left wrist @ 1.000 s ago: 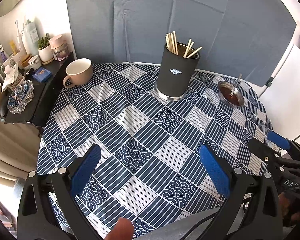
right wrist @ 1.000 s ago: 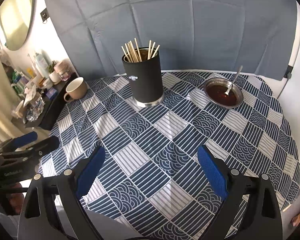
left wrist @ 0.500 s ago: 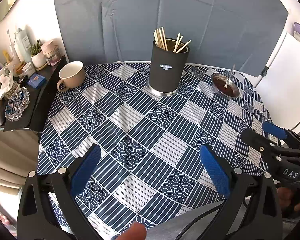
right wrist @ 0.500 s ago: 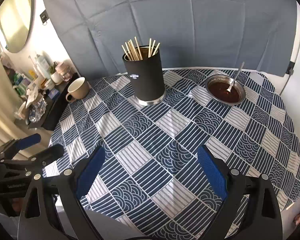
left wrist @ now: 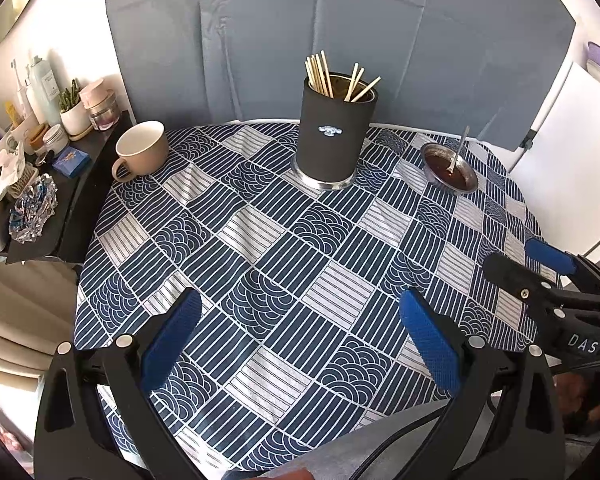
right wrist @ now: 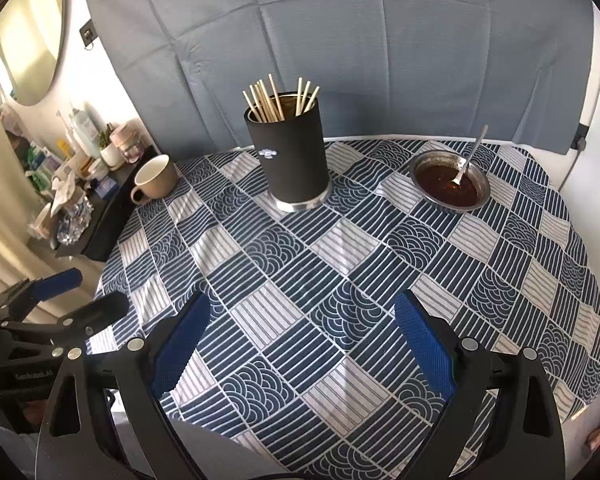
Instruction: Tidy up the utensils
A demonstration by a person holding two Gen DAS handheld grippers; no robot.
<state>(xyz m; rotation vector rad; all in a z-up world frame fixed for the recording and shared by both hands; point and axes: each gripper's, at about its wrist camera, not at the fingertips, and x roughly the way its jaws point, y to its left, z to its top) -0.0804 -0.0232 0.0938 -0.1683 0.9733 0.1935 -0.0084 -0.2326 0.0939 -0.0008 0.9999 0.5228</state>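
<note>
**Spoon waits in the sauce bowl as both grippers hang back**

Both tools hover over the near edge of the patterned tablecloth (right wrist: pixel 340 248), empty, their blue pads spread wide. The left gripper (left wrist: pixel 300 336) sits toward the near left, the right gripper (right wrist: pixel 302 336) just beside it on the right. The one stray utensil, a metal spoon (right wrist: pixel 469 156), leans in the small steel bowl (right wrist: pixel 452 184) of dark sauce at the far right, its handle tilted up and away over the far rim. The black utensil holder (right wrist: pixel 290 156) stands upright at the far centre, already bristling with wooden chopsticks (right wrist: pixel 266 98); a beige mug (right wrist: pixel 156 178) rests at the far left.

The likely step is a reach by the right gripper for the spoon. Done well, it would close on the bare upper handle, clear of the sauce, lift straight so the light bowl does not tip or slide, and let drips fall into the bowl before crossing to the holder. The gap on the holder's right side looks the easiest way in.
</note>
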